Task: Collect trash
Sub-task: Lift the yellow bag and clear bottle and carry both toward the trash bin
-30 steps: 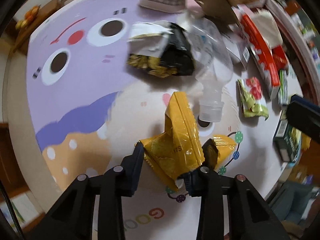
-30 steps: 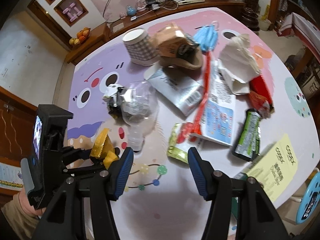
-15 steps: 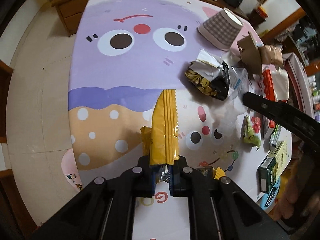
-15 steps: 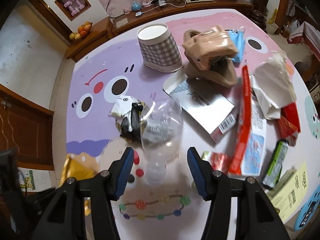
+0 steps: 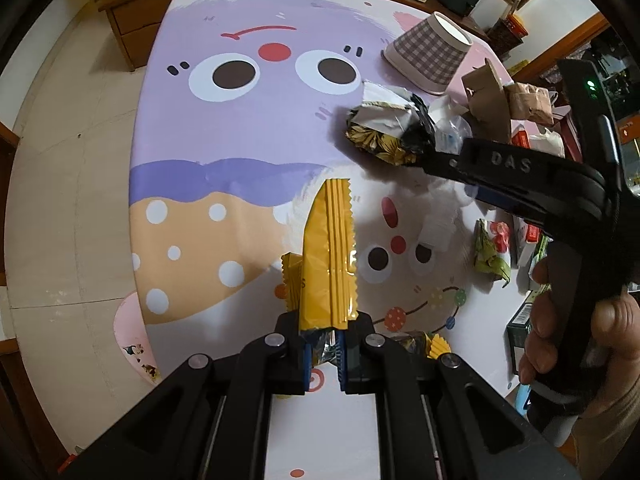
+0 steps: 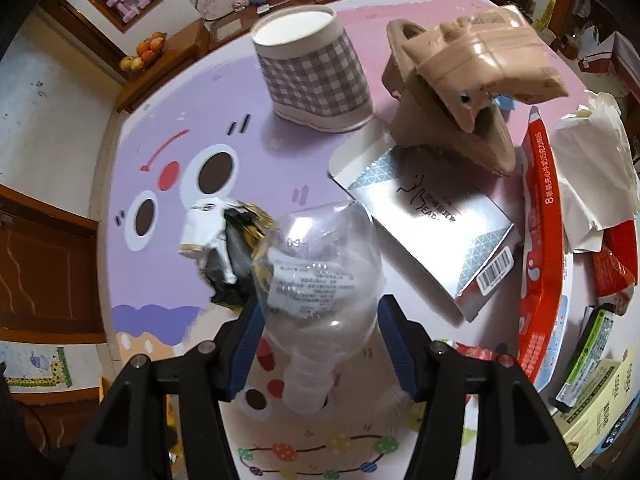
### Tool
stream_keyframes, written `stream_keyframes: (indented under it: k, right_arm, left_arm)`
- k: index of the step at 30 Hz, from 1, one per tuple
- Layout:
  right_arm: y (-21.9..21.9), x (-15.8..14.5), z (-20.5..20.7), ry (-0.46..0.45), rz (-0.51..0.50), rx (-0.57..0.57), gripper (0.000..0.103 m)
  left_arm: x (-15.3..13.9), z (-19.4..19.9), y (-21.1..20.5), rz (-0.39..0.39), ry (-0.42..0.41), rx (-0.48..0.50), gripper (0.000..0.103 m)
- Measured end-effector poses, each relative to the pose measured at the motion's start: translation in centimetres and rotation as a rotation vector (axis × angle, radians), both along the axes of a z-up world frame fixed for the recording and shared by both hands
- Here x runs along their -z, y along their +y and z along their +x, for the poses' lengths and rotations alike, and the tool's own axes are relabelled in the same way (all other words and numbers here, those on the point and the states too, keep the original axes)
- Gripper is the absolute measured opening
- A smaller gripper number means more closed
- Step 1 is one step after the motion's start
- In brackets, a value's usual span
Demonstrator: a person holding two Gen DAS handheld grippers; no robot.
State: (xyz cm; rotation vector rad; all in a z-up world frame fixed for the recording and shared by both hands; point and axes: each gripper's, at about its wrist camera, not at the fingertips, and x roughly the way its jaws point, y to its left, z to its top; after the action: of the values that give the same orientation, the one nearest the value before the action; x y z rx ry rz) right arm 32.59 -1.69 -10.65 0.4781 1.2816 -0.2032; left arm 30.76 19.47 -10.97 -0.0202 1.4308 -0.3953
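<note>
Between our left gripper's (image 5: 323,354) closed jaws sits the bottom end of a yellow wrapper (image 5: 329,264), pinched tight and standing up out of the grip, lifted off the table (image 5: 248,128). We judge that hold thin: only the crimped lower edge is caught, the foil is slick, and a quick swing could let it slide free. Beside the jaws a second yellow scrap (image 5: 434,346) lies loose and could be forgotten. Our right gripper (image 6: 320,346) straddles a clear plastic bottle (image 6: 320,276), jaws opening a little, blue pads on either flank, the left one close against the plastic though we cannot tell if it touches. The risk as we see it: the bottle is light, round and crushable, so closing on the shoulder may squirt it forward or buckle it out of the pads. Just behind it, a crumpled black and white wrapper (image 6: 224,248) touches the bottle and may get dragged along or knocked off the edge. Farther back, a silver box (image 6: 424,224) and a brown cardboard piece (image 6: 460,92) crowd the right side, so a wide swing could scatter them. Beyond, a checked paper cup (image 6: 316,76) stands upside down, well clear.
</note>
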Motion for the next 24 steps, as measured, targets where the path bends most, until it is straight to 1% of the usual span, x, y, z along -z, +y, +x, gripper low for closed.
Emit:
stream_keyframes:
  k: [4, 7, 9, 13, 20, 24]
  right_arm:
    - [-0.4, 0.9, 0.2, 0.005, 0.037, 0.019, 0.063]
    - [-0.2, 1.4, 0.4, 0.016, 0.034, 0.018, 0.063]
    - [-0.1, 1.5, 0.4, 0.011, 0.027, 0.015, 0.061]
    - [-0.1, 1.2, 0.0, 0.001, 0.076, 0.020, 0.060]
    - [-0.3, -1.2, -2.9, -0.038, 0.098, -0.008, 0.060]
    - [-0.4, -3.4, -5.8, -0.062, 0.118, -0.062, 0.060]
  left_arm:
    - [0.1, -0.4, -0.5, -0.007, 0.001, 0.006, 0.007]
    - [0.1, -0.7, -0.7, -0.009, 0.003, 0.007, 0.007]
    - [0.1, -0.8, -0.7, -0.011, 0.000, 0.007, 0.007]
    - [-0.5, -1.1, -0.8, -0.011, -0.016, 0.003, 0.007]
    - [-2.1, -2.0, -1.0, -0.015, -0.050, -0.010, 0.007]
    - [-3.5, -3.7, -1.7, -0.020, -0.077, -0.025, 0.007]
